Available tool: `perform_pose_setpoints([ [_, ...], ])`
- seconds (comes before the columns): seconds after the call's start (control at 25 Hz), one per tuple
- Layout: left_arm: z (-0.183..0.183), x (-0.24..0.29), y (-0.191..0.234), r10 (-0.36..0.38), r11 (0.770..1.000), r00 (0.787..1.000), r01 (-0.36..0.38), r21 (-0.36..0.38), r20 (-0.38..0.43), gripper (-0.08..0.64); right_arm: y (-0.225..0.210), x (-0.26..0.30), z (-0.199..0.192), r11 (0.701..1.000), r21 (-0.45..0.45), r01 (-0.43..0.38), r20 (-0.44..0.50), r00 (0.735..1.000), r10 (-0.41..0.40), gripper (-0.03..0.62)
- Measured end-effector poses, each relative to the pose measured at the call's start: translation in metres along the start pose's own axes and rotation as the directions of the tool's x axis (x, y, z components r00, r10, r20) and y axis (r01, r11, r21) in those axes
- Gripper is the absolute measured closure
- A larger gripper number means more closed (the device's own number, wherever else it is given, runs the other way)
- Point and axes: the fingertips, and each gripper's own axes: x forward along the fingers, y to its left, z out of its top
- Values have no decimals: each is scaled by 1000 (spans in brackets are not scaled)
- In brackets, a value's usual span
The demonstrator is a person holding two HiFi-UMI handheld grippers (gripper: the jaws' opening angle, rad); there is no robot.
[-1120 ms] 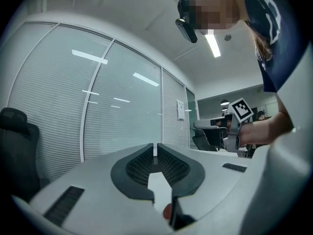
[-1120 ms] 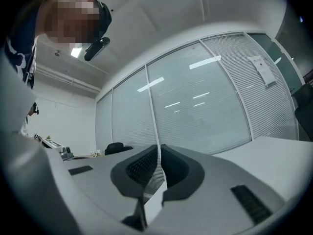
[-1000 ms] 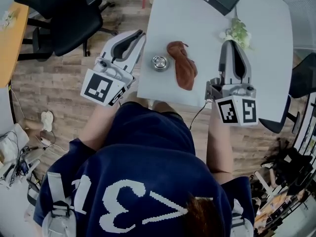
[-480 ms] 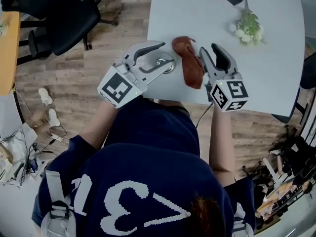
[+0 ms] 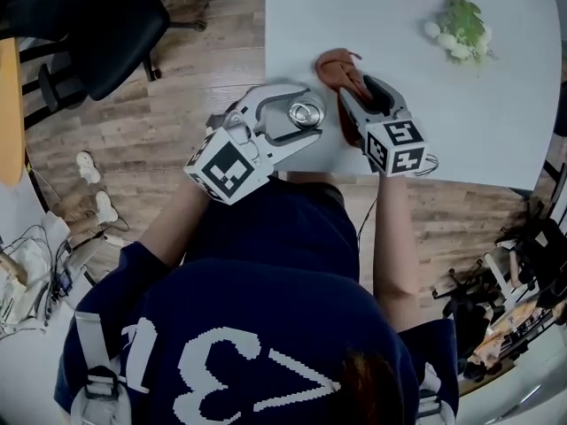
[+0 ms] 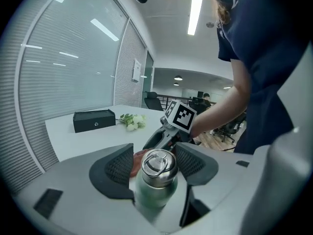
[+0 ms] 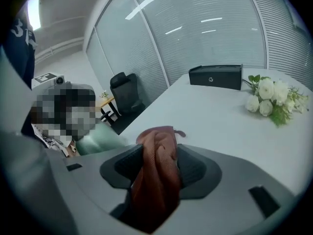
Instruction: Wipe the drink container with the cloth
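Two hand-held grippers low over a pale worktop (image 5: 399, 42). At left, left hand-held gripper (image 6: 154, 163), jaws spread wide and just opened, around the drink container (image 5: 306, 113): pale green body, shiny steel cap (image 6: 157, 164) with a ring loop, upright, long axis vertical, cap pointing up, near the worktop's near edge. Just to its right, rust-brown cloth (image 5: 335, 63), crumpled into a long strip running away from the person, between the spread, just-opened jaws of the right hand-held gripper (image 7: 160, 169).

Bottle (image 5: 306, 113), cloth (image 5: 337, 62) side by side at table (image 5: 390, 16) near edge — bare surface beyond, flowers (image 5: 461, 27) far right.
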Motion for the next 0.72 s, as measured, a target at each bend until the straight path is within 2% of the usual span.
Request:
perform_pose_setpoints([
  [0.2,1,4,-6,-41,999,999,41,29,3,301,-5,1,-9,999,-5,48,-8,999,-48,381],
  [0.36,-7,8,-11,-62,997,997,64,53,-40,301,-5,-2,-10,998,11,61,10,998,-61,466],
  [0.48,-18,13,-10,-54,996,995,60,71,-88,300,-2,-5,-11,997,60,39,36,998,-41,495],
  [0.72,-17,12,-8,-42,996,998,45,72,-45,296,5,-16,2,983,174,-60,137,990,37,511],
])
